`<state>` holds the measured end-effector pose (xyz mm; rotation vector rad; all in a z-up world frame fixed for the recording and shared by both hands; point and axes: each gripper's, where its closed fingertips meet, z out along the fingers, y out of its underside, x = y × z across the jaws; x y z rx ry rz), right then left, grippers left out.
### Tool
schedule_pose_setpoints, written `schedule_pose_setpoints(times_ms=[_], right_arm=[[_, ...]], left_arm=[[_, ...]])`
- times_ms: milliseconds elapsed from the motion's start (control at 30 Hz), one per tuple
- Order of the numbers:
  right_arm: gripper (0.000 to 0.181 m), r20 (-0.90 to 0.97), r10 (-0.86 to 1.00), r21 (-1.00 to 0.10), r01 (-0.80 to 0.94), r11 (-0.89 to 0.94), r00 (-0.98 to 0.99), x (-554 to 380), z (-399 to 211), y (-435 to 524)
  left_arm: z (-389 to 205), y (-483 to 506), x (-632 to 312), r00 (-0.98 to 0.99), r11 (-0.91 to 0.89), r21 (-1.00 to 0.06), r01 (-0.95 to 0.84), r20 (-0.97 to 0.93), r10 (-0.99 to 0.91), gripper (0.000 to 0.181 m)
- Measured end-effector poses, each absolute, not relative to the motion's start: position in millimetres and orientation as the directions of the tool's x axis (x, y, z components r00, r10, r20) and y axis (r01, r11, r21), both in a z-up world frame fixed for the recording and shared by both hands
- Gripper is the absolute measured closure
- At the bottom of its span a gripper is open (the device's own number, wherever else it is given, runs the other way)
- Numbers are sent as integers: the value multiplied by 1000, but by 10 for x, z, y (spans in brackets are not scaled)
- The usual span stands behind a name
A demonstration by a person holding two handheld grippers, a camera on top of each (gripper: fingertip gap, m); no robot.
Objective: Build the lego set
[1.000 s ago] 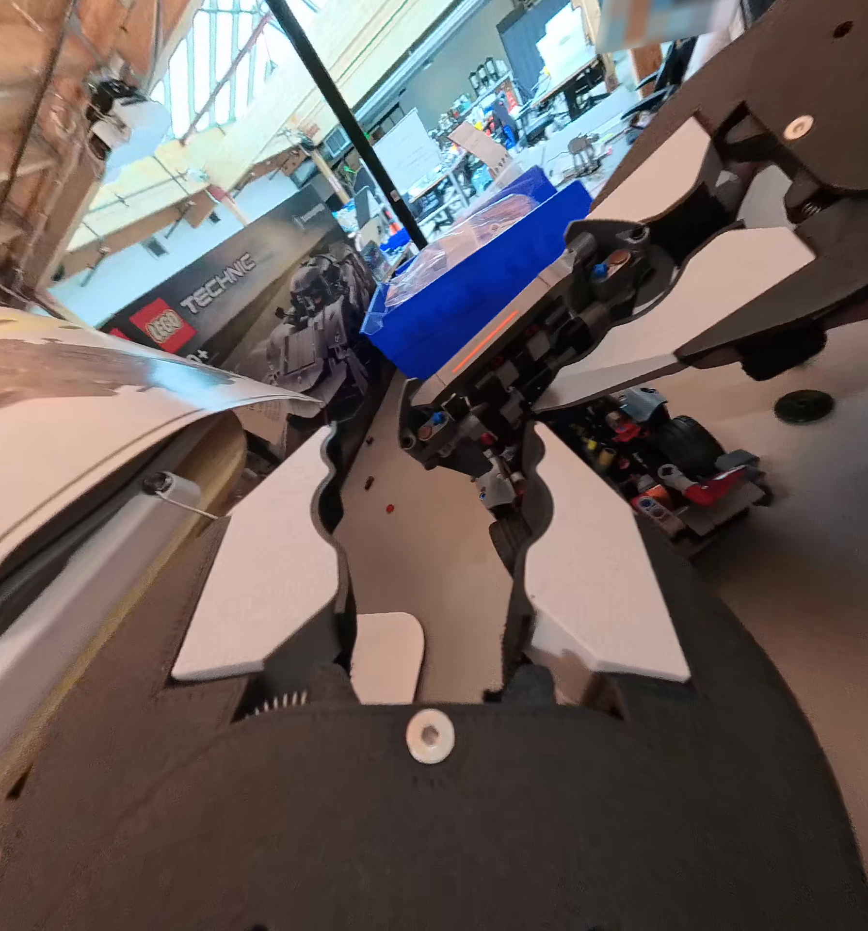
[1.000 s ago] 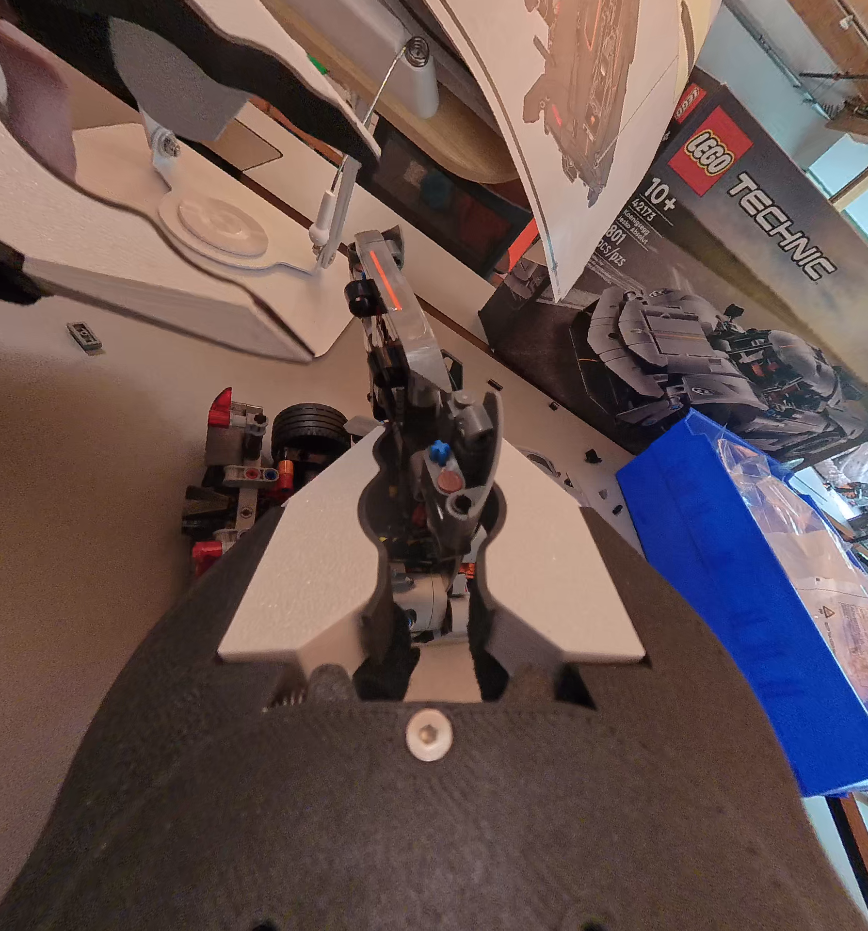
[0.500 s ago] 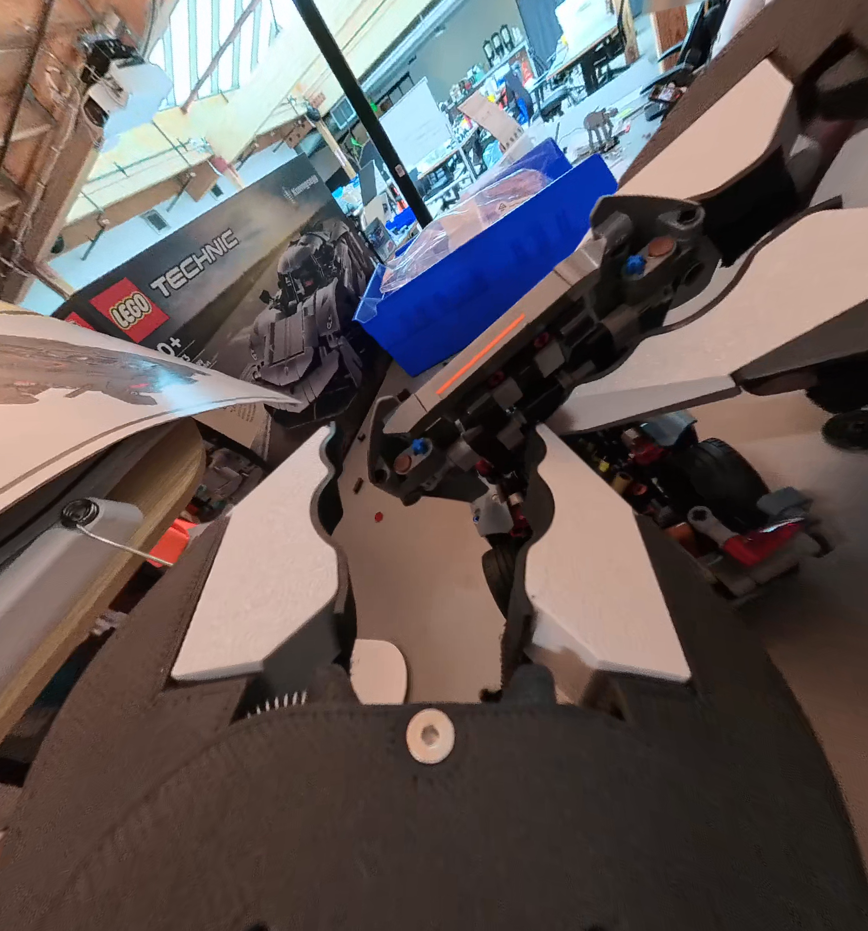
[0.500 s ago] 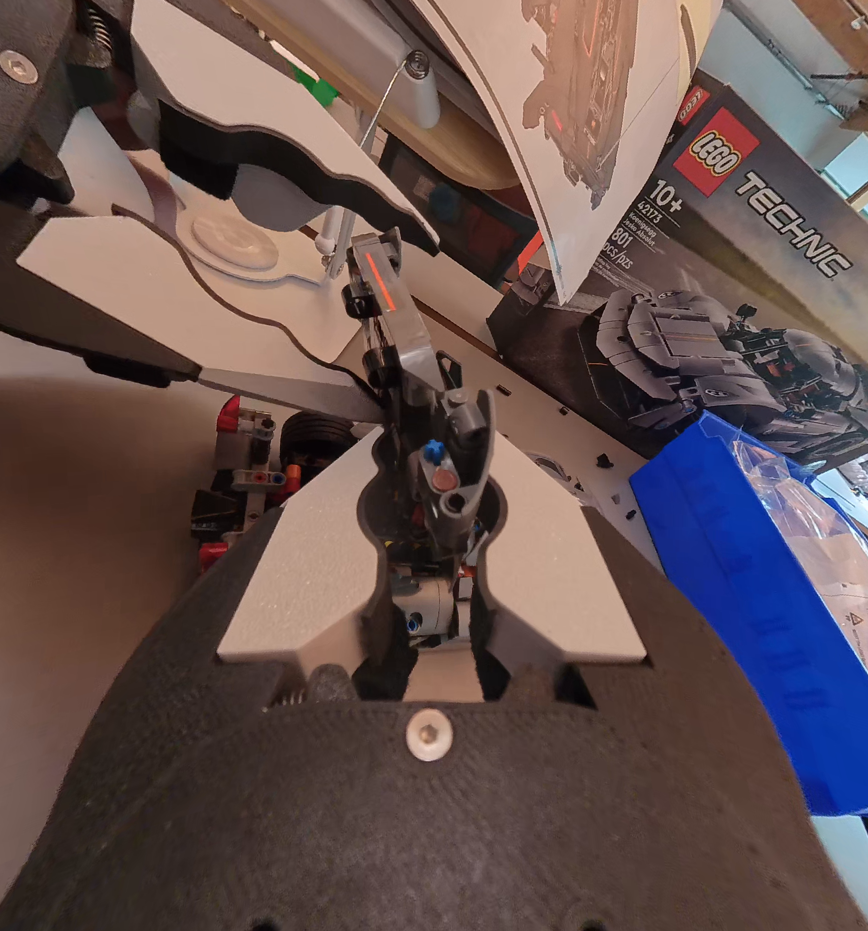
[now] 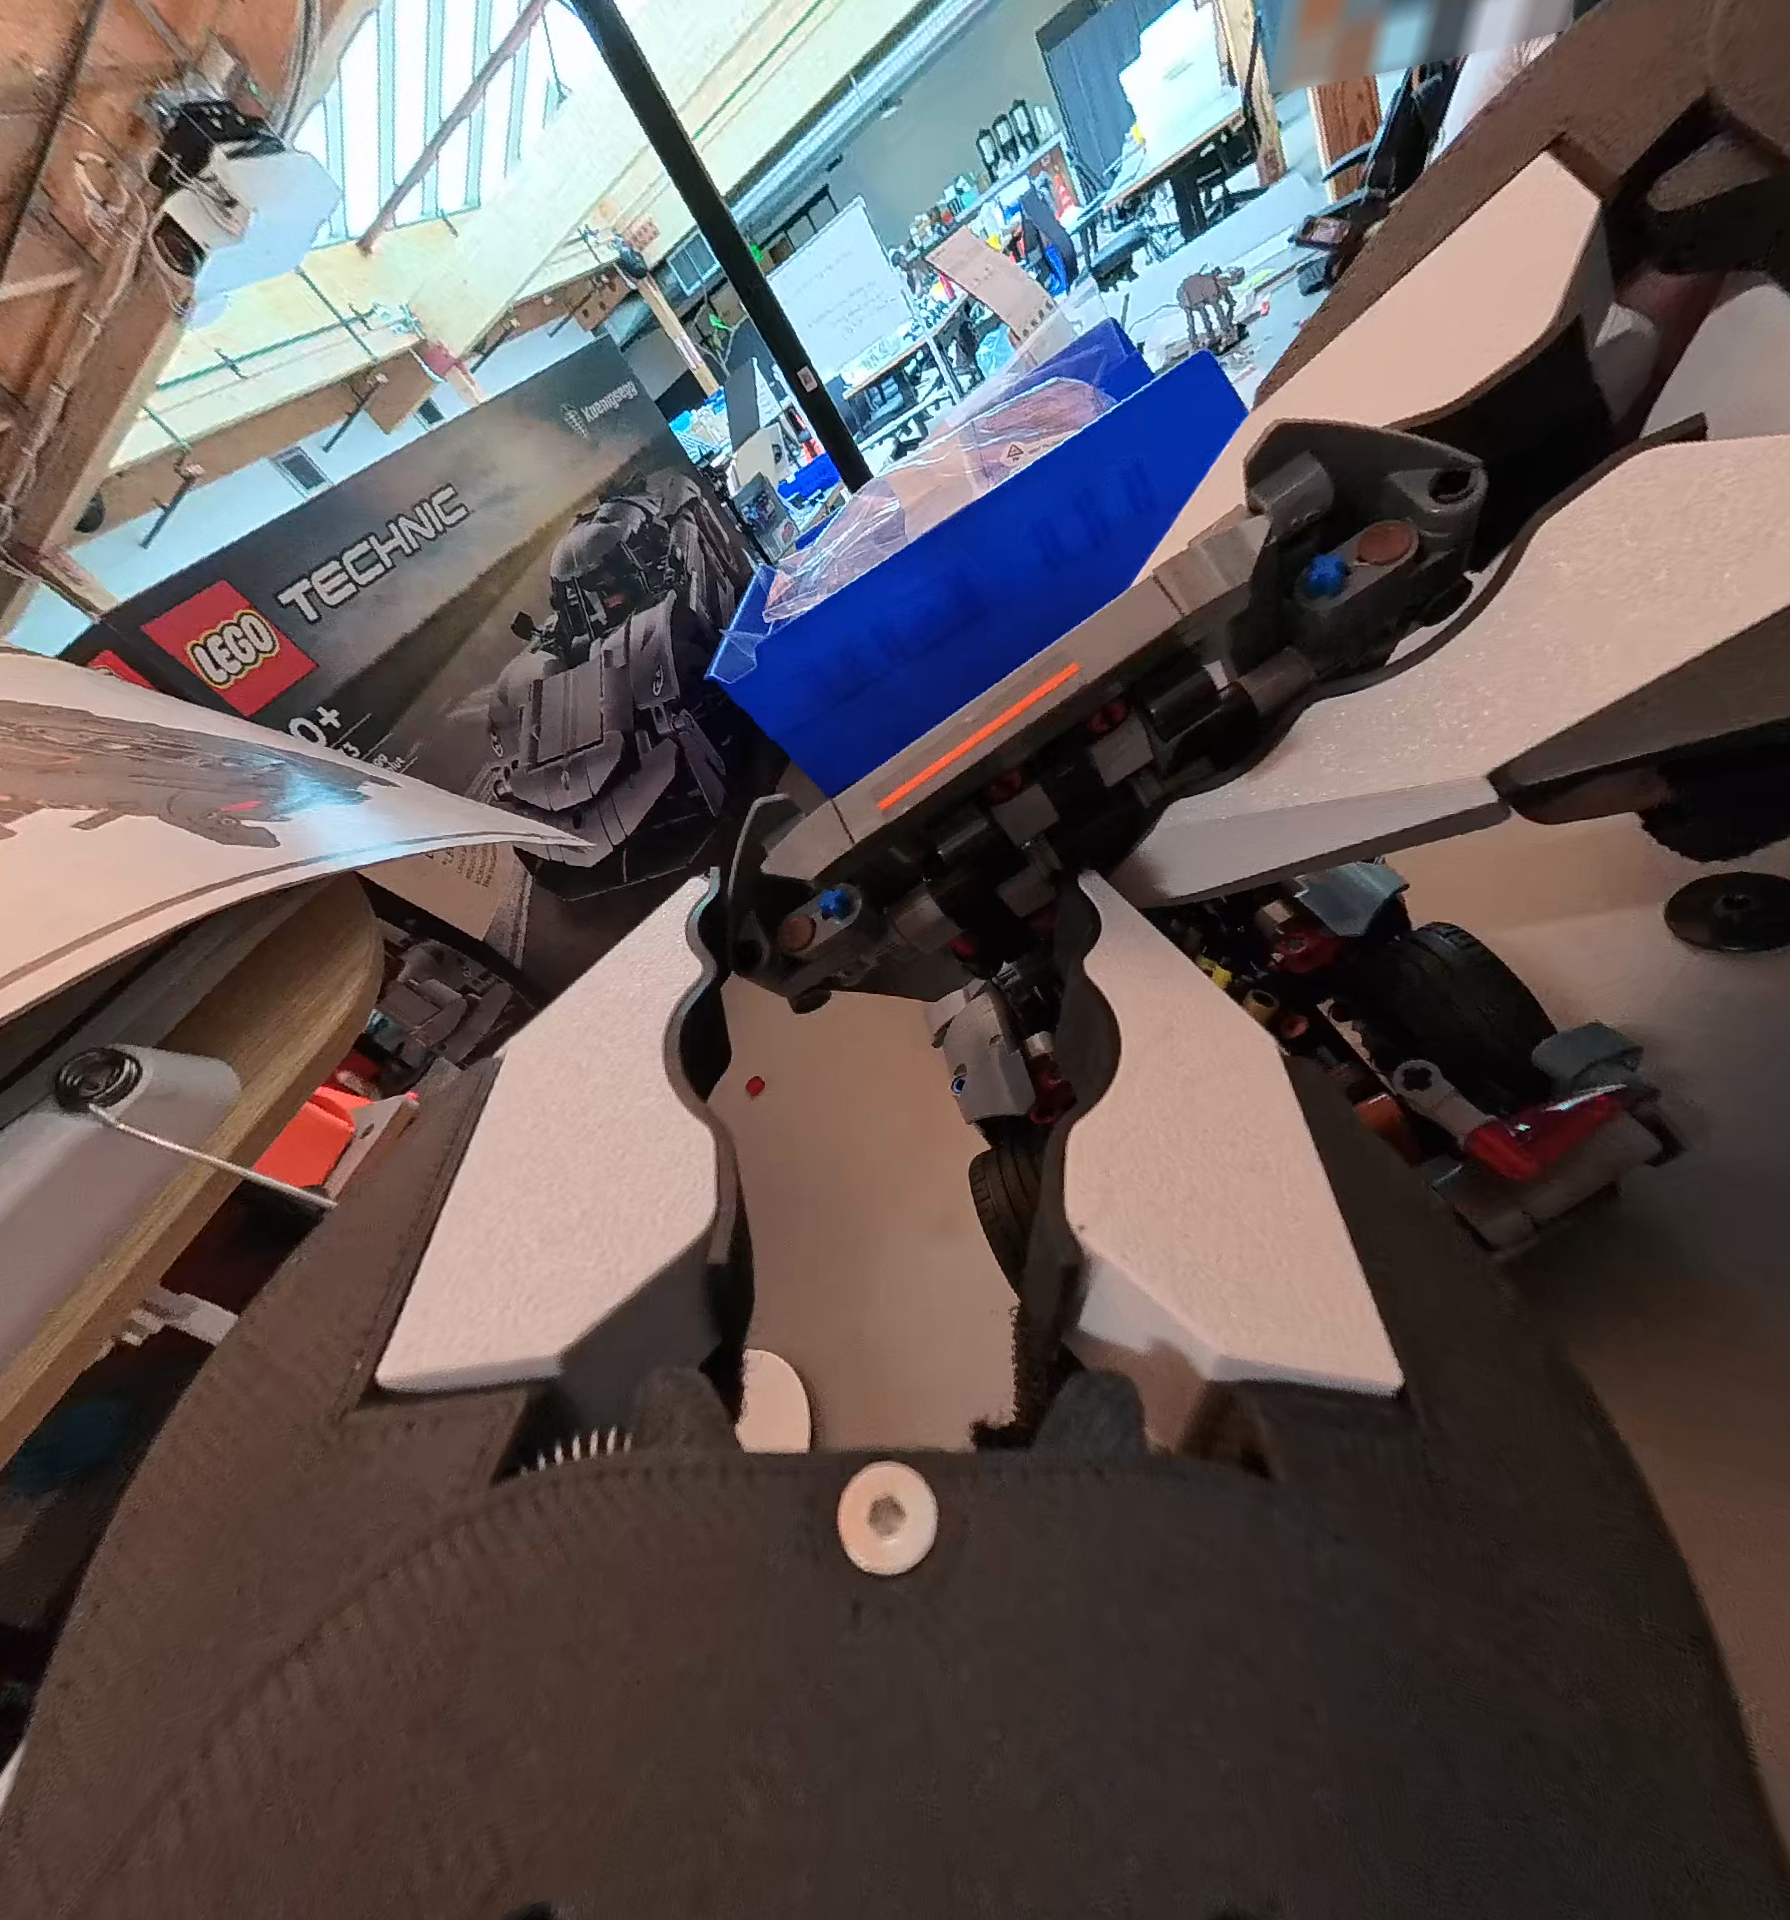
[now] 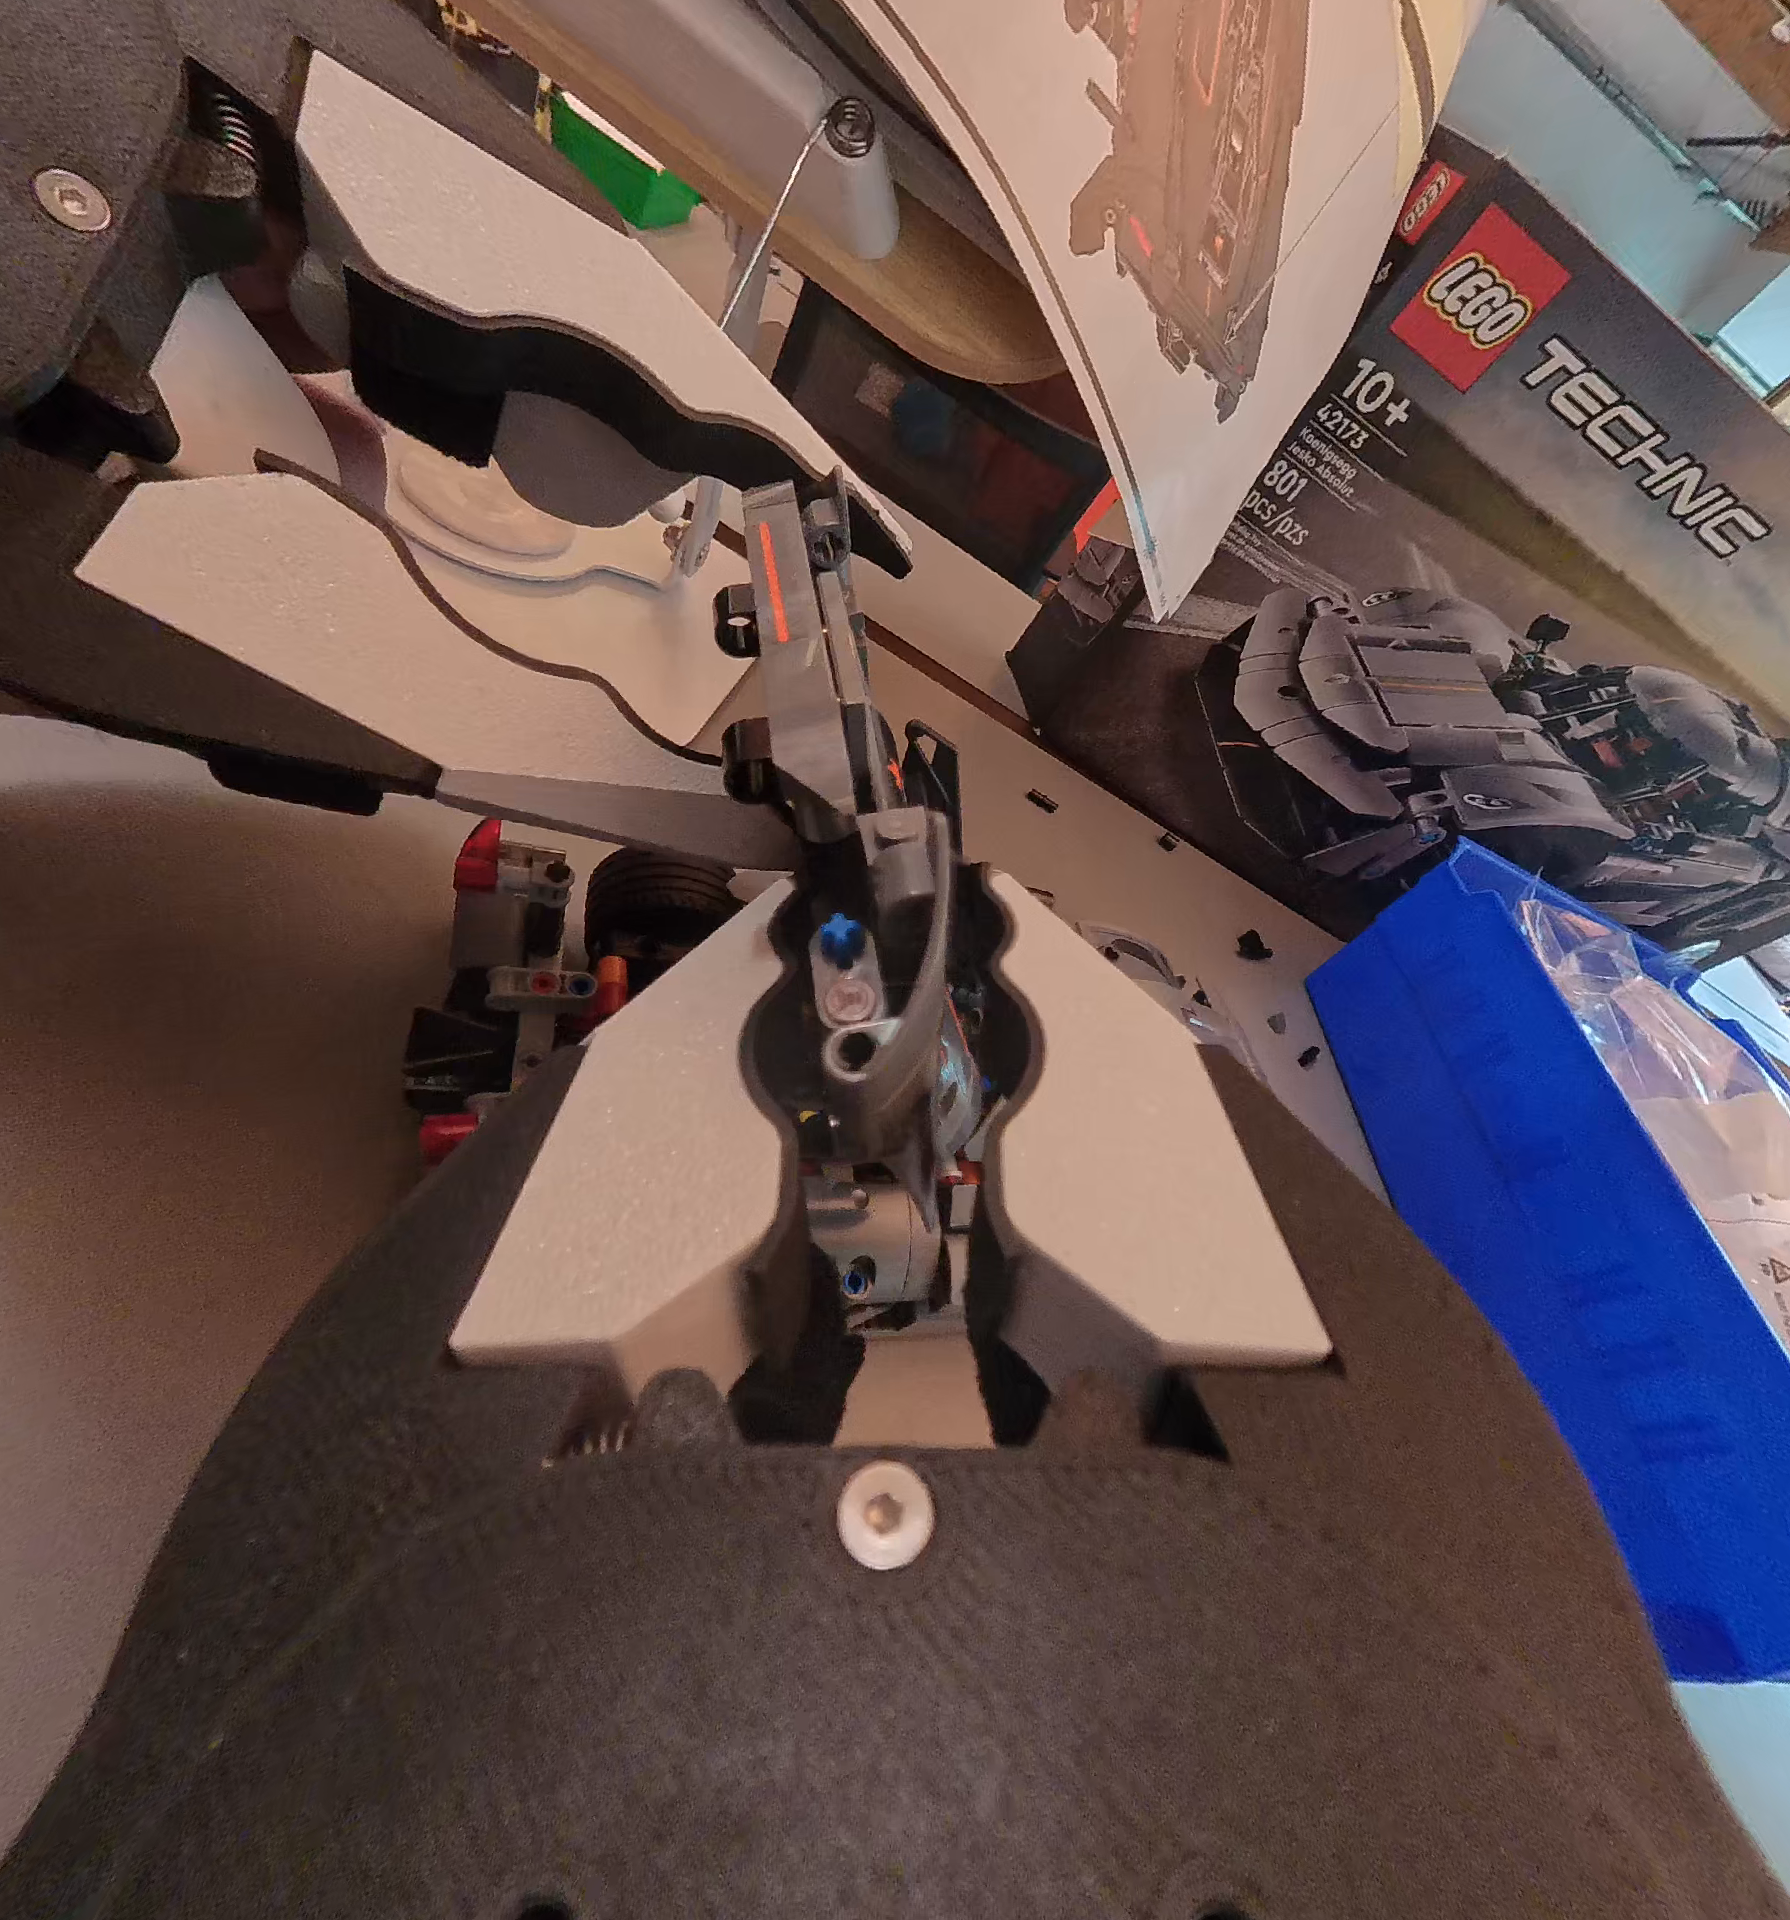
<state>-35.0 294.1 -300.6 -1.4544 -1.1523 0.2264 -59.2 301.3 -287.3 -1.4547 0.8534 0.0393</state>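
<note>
**Lego side panel held aloft between both tongs**

Lego panel (image 5: 984, 748), long, grey, with an orange stripe, held in the air above the bench (image 5: 1649, 1351), clear of the half-built car (image 5: 1431, 1029) below. Right tongs (image 6: 886, 1049) clamped on the near end, around the grey bracket with the blue pin. Left tongs (image 5: 896, 987) spread apart, straddling the far end; whether the fingers (image 5: 600, 1143) touch it, cannot tell. Instruction sheet (image 5: 143, 790) overhanging at left, set box (image 5: 434, 634) and blue bin (image 5: 932, 623) behind, loose small pieces scattered on the bench.

Handling, judged:
- Light, rigid along its length, but pinned together, so likely to pop apart under a twist or a hard squeeze.
- Smooth plastic faces, probably slippery against flat pads; better grip across the beam edges and the end brackets than on the sloped top plate.
- Avoid pinching the thin curved strip (image 6: 922, 997) at the near end; looks flexible and easy to dislodge.
- Support at both ends sensible before pressing onto the car.
</note>
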Motion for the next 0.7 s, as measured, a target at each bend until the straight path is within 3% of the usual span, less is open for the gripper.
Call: schedule_pose_setpoints(times_ms=[700], right_arm=[[161, 484, 729, -830, 517, 208, 484, -349, -3001, 2948]], left_arm=[[-2863, 3042, -588, 746, 149, -859, -490, -501, -438, 120]])
